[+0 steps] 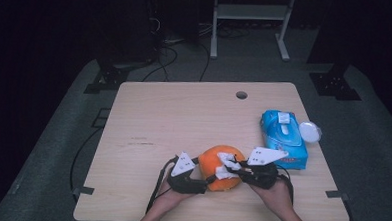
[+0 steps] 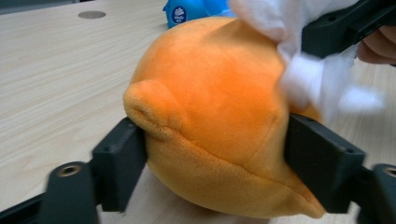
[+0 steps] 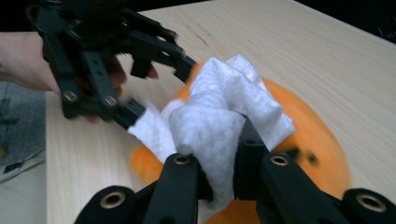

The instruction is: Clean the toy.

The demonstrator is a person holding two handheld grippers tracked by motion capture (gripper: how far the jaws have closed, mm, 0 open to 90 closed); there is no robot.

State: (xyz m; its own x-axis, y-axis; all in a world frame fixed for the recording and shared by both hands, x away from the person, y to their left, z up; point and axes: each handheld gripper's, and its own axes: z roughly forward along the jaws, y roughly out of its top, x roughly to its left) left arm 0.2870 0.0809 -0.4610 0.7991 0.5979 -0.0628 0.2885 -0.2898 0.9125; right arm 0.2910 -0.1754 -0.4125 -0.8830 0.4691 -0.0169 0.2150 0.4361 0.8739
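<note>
**Wipe clamped on the right, plush toy between the left jaws**

I see the orange plush toy [image 1: 220, 167] sitting on the counter [image 1: 183, 120] near the front edge, between my two grippers.

Left gripper [image 1: 201, 183]: jaws straddle the toy, one each side. In the left gripper view both jaws sit right against the fabric of the toy [image 2: 210, 126], and the left side looks slightly dented. I can't tell if they're pressing or just resting against it.

Right gripper [image 1: 231, 169]: jaws closed on a crumpled white wipe [image 1: 225, 164]. In the right gripper view the wipe [image 3: 219, 121] is pinched between the jaws and bunches up above them, lying on top of the toy [image 3: 308, 140]. From the left gripper view the wipe [image 2: 308, 79] hangs over the toy's upper right side, touching it.

A hand [image 1: 275, 194] holds the right gripper from the bottom edge, and another hand [image 1: 167, 199] holds the left one.

Also on the counter: a blue pack of wipes [image 1: 284, 138] to the right of the toy, near but not touching. A small round white lid [image 1: 310, 131] sits just beside the pack's far right edge. There's a round hole [image 1: 241, 95] in the counter near the back edge.
</note>
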